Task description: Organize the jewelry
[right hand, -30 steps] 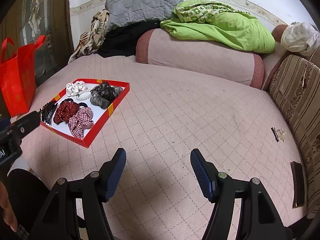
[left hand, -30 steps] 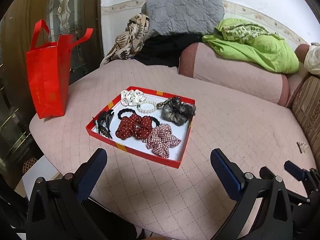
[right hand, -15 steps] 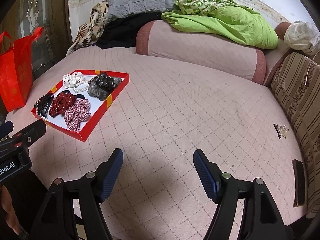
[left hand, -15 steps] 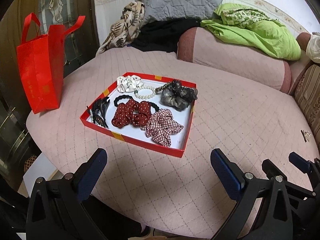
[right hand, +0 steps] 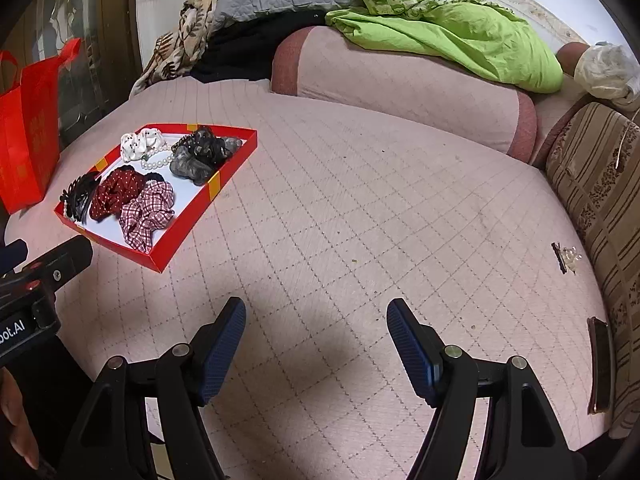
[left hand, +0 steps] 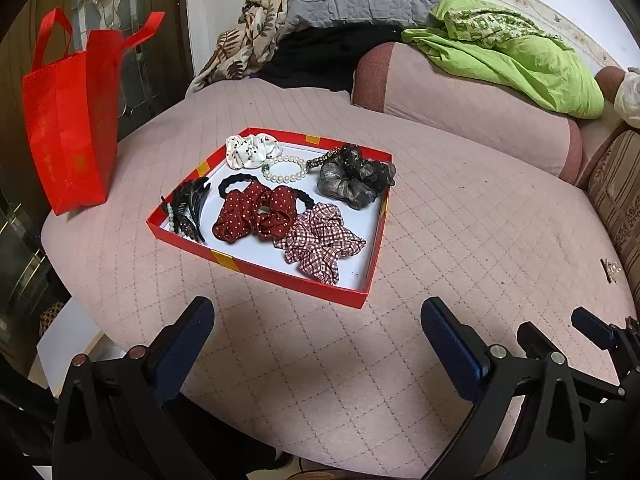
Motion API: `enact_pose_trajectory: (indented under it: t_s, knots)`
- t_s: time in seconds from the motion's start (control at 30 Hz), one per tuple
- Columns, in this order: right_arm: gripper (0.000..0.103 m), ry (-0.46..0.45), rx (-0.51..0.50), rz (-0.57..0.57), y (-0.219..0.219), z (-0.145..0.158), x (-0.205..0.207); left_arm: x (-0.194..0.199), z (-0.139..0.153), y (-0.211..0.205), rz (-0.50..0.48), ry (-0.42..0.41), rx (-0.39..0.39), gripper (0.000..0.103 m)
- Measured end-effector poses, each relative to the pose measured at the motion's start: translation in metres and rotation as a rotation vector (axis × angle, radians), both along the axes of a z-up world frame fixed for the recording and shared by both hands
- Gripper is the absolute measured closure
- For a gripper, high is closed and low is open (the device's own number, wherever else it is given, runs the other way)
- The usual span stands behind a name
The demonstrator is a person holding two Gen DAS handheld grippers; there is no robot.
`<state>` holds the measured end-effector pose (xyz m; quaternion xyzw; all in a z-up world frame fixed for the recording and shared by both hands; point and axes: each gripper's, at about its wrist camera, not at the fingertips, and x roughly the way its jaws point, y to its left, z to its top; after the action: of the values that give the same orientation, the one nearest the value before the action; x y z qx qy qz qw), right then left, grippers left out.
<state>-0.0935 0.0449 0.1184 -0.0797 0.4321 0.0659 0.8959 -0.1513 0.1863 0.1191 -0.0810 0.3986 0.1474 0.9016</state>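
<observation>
The red tray (left hand: pixel 256 270) is lying flat on the pink quilted bed (left hand: pixel 460 240), at the centre of the left wrist view and at the left of the right wrist view. Its long axis is running from lower left to upper right in the right wrist view.

Inside the tray, a plaid scrunchie (left hand: pixel 320 242) is sitting at the near right, touching a red dotted scrunchie (left hand: pixel 256 216). A grey scrunchie (left hand: pixel 354 182) is occupying the far right corner, a white scrunchie (left hand: pixel 250 150) the far left corner, and a pearl bracelet (left hand: pixel 284 170) is lying between them. A black hair claw (left hand: pixel 190 208) is lying along the left wall.

A red bag (left hand: pixel 70 124) is standing upright at the left of the frame, apart from the tray. A green blanket (right hand: pixel 448 32) is draping over the bolster at the upper right. A small clip (right hand: pixel 564 258) is lying at the right edge.

The left tool (left hand: pixel 316 336) is hovering released, nothing between its fingers. The right tool (right hand: pixel 316 332) is released too, its jaws having just been opening, over bare quilt.
</observation>
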Motion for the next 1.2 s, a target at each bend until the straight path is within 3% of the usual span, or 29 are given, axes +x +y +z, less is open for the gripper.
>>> enact_pose_trajectory:
  t_s: [1.2]
  knots:
    - [0.025, 0.019, -0.035, 0.016, 0.007, -0.008, 0.003, 0.012, -0.02, 0.011, 0.016, 0.072, -0.015, 0.0]
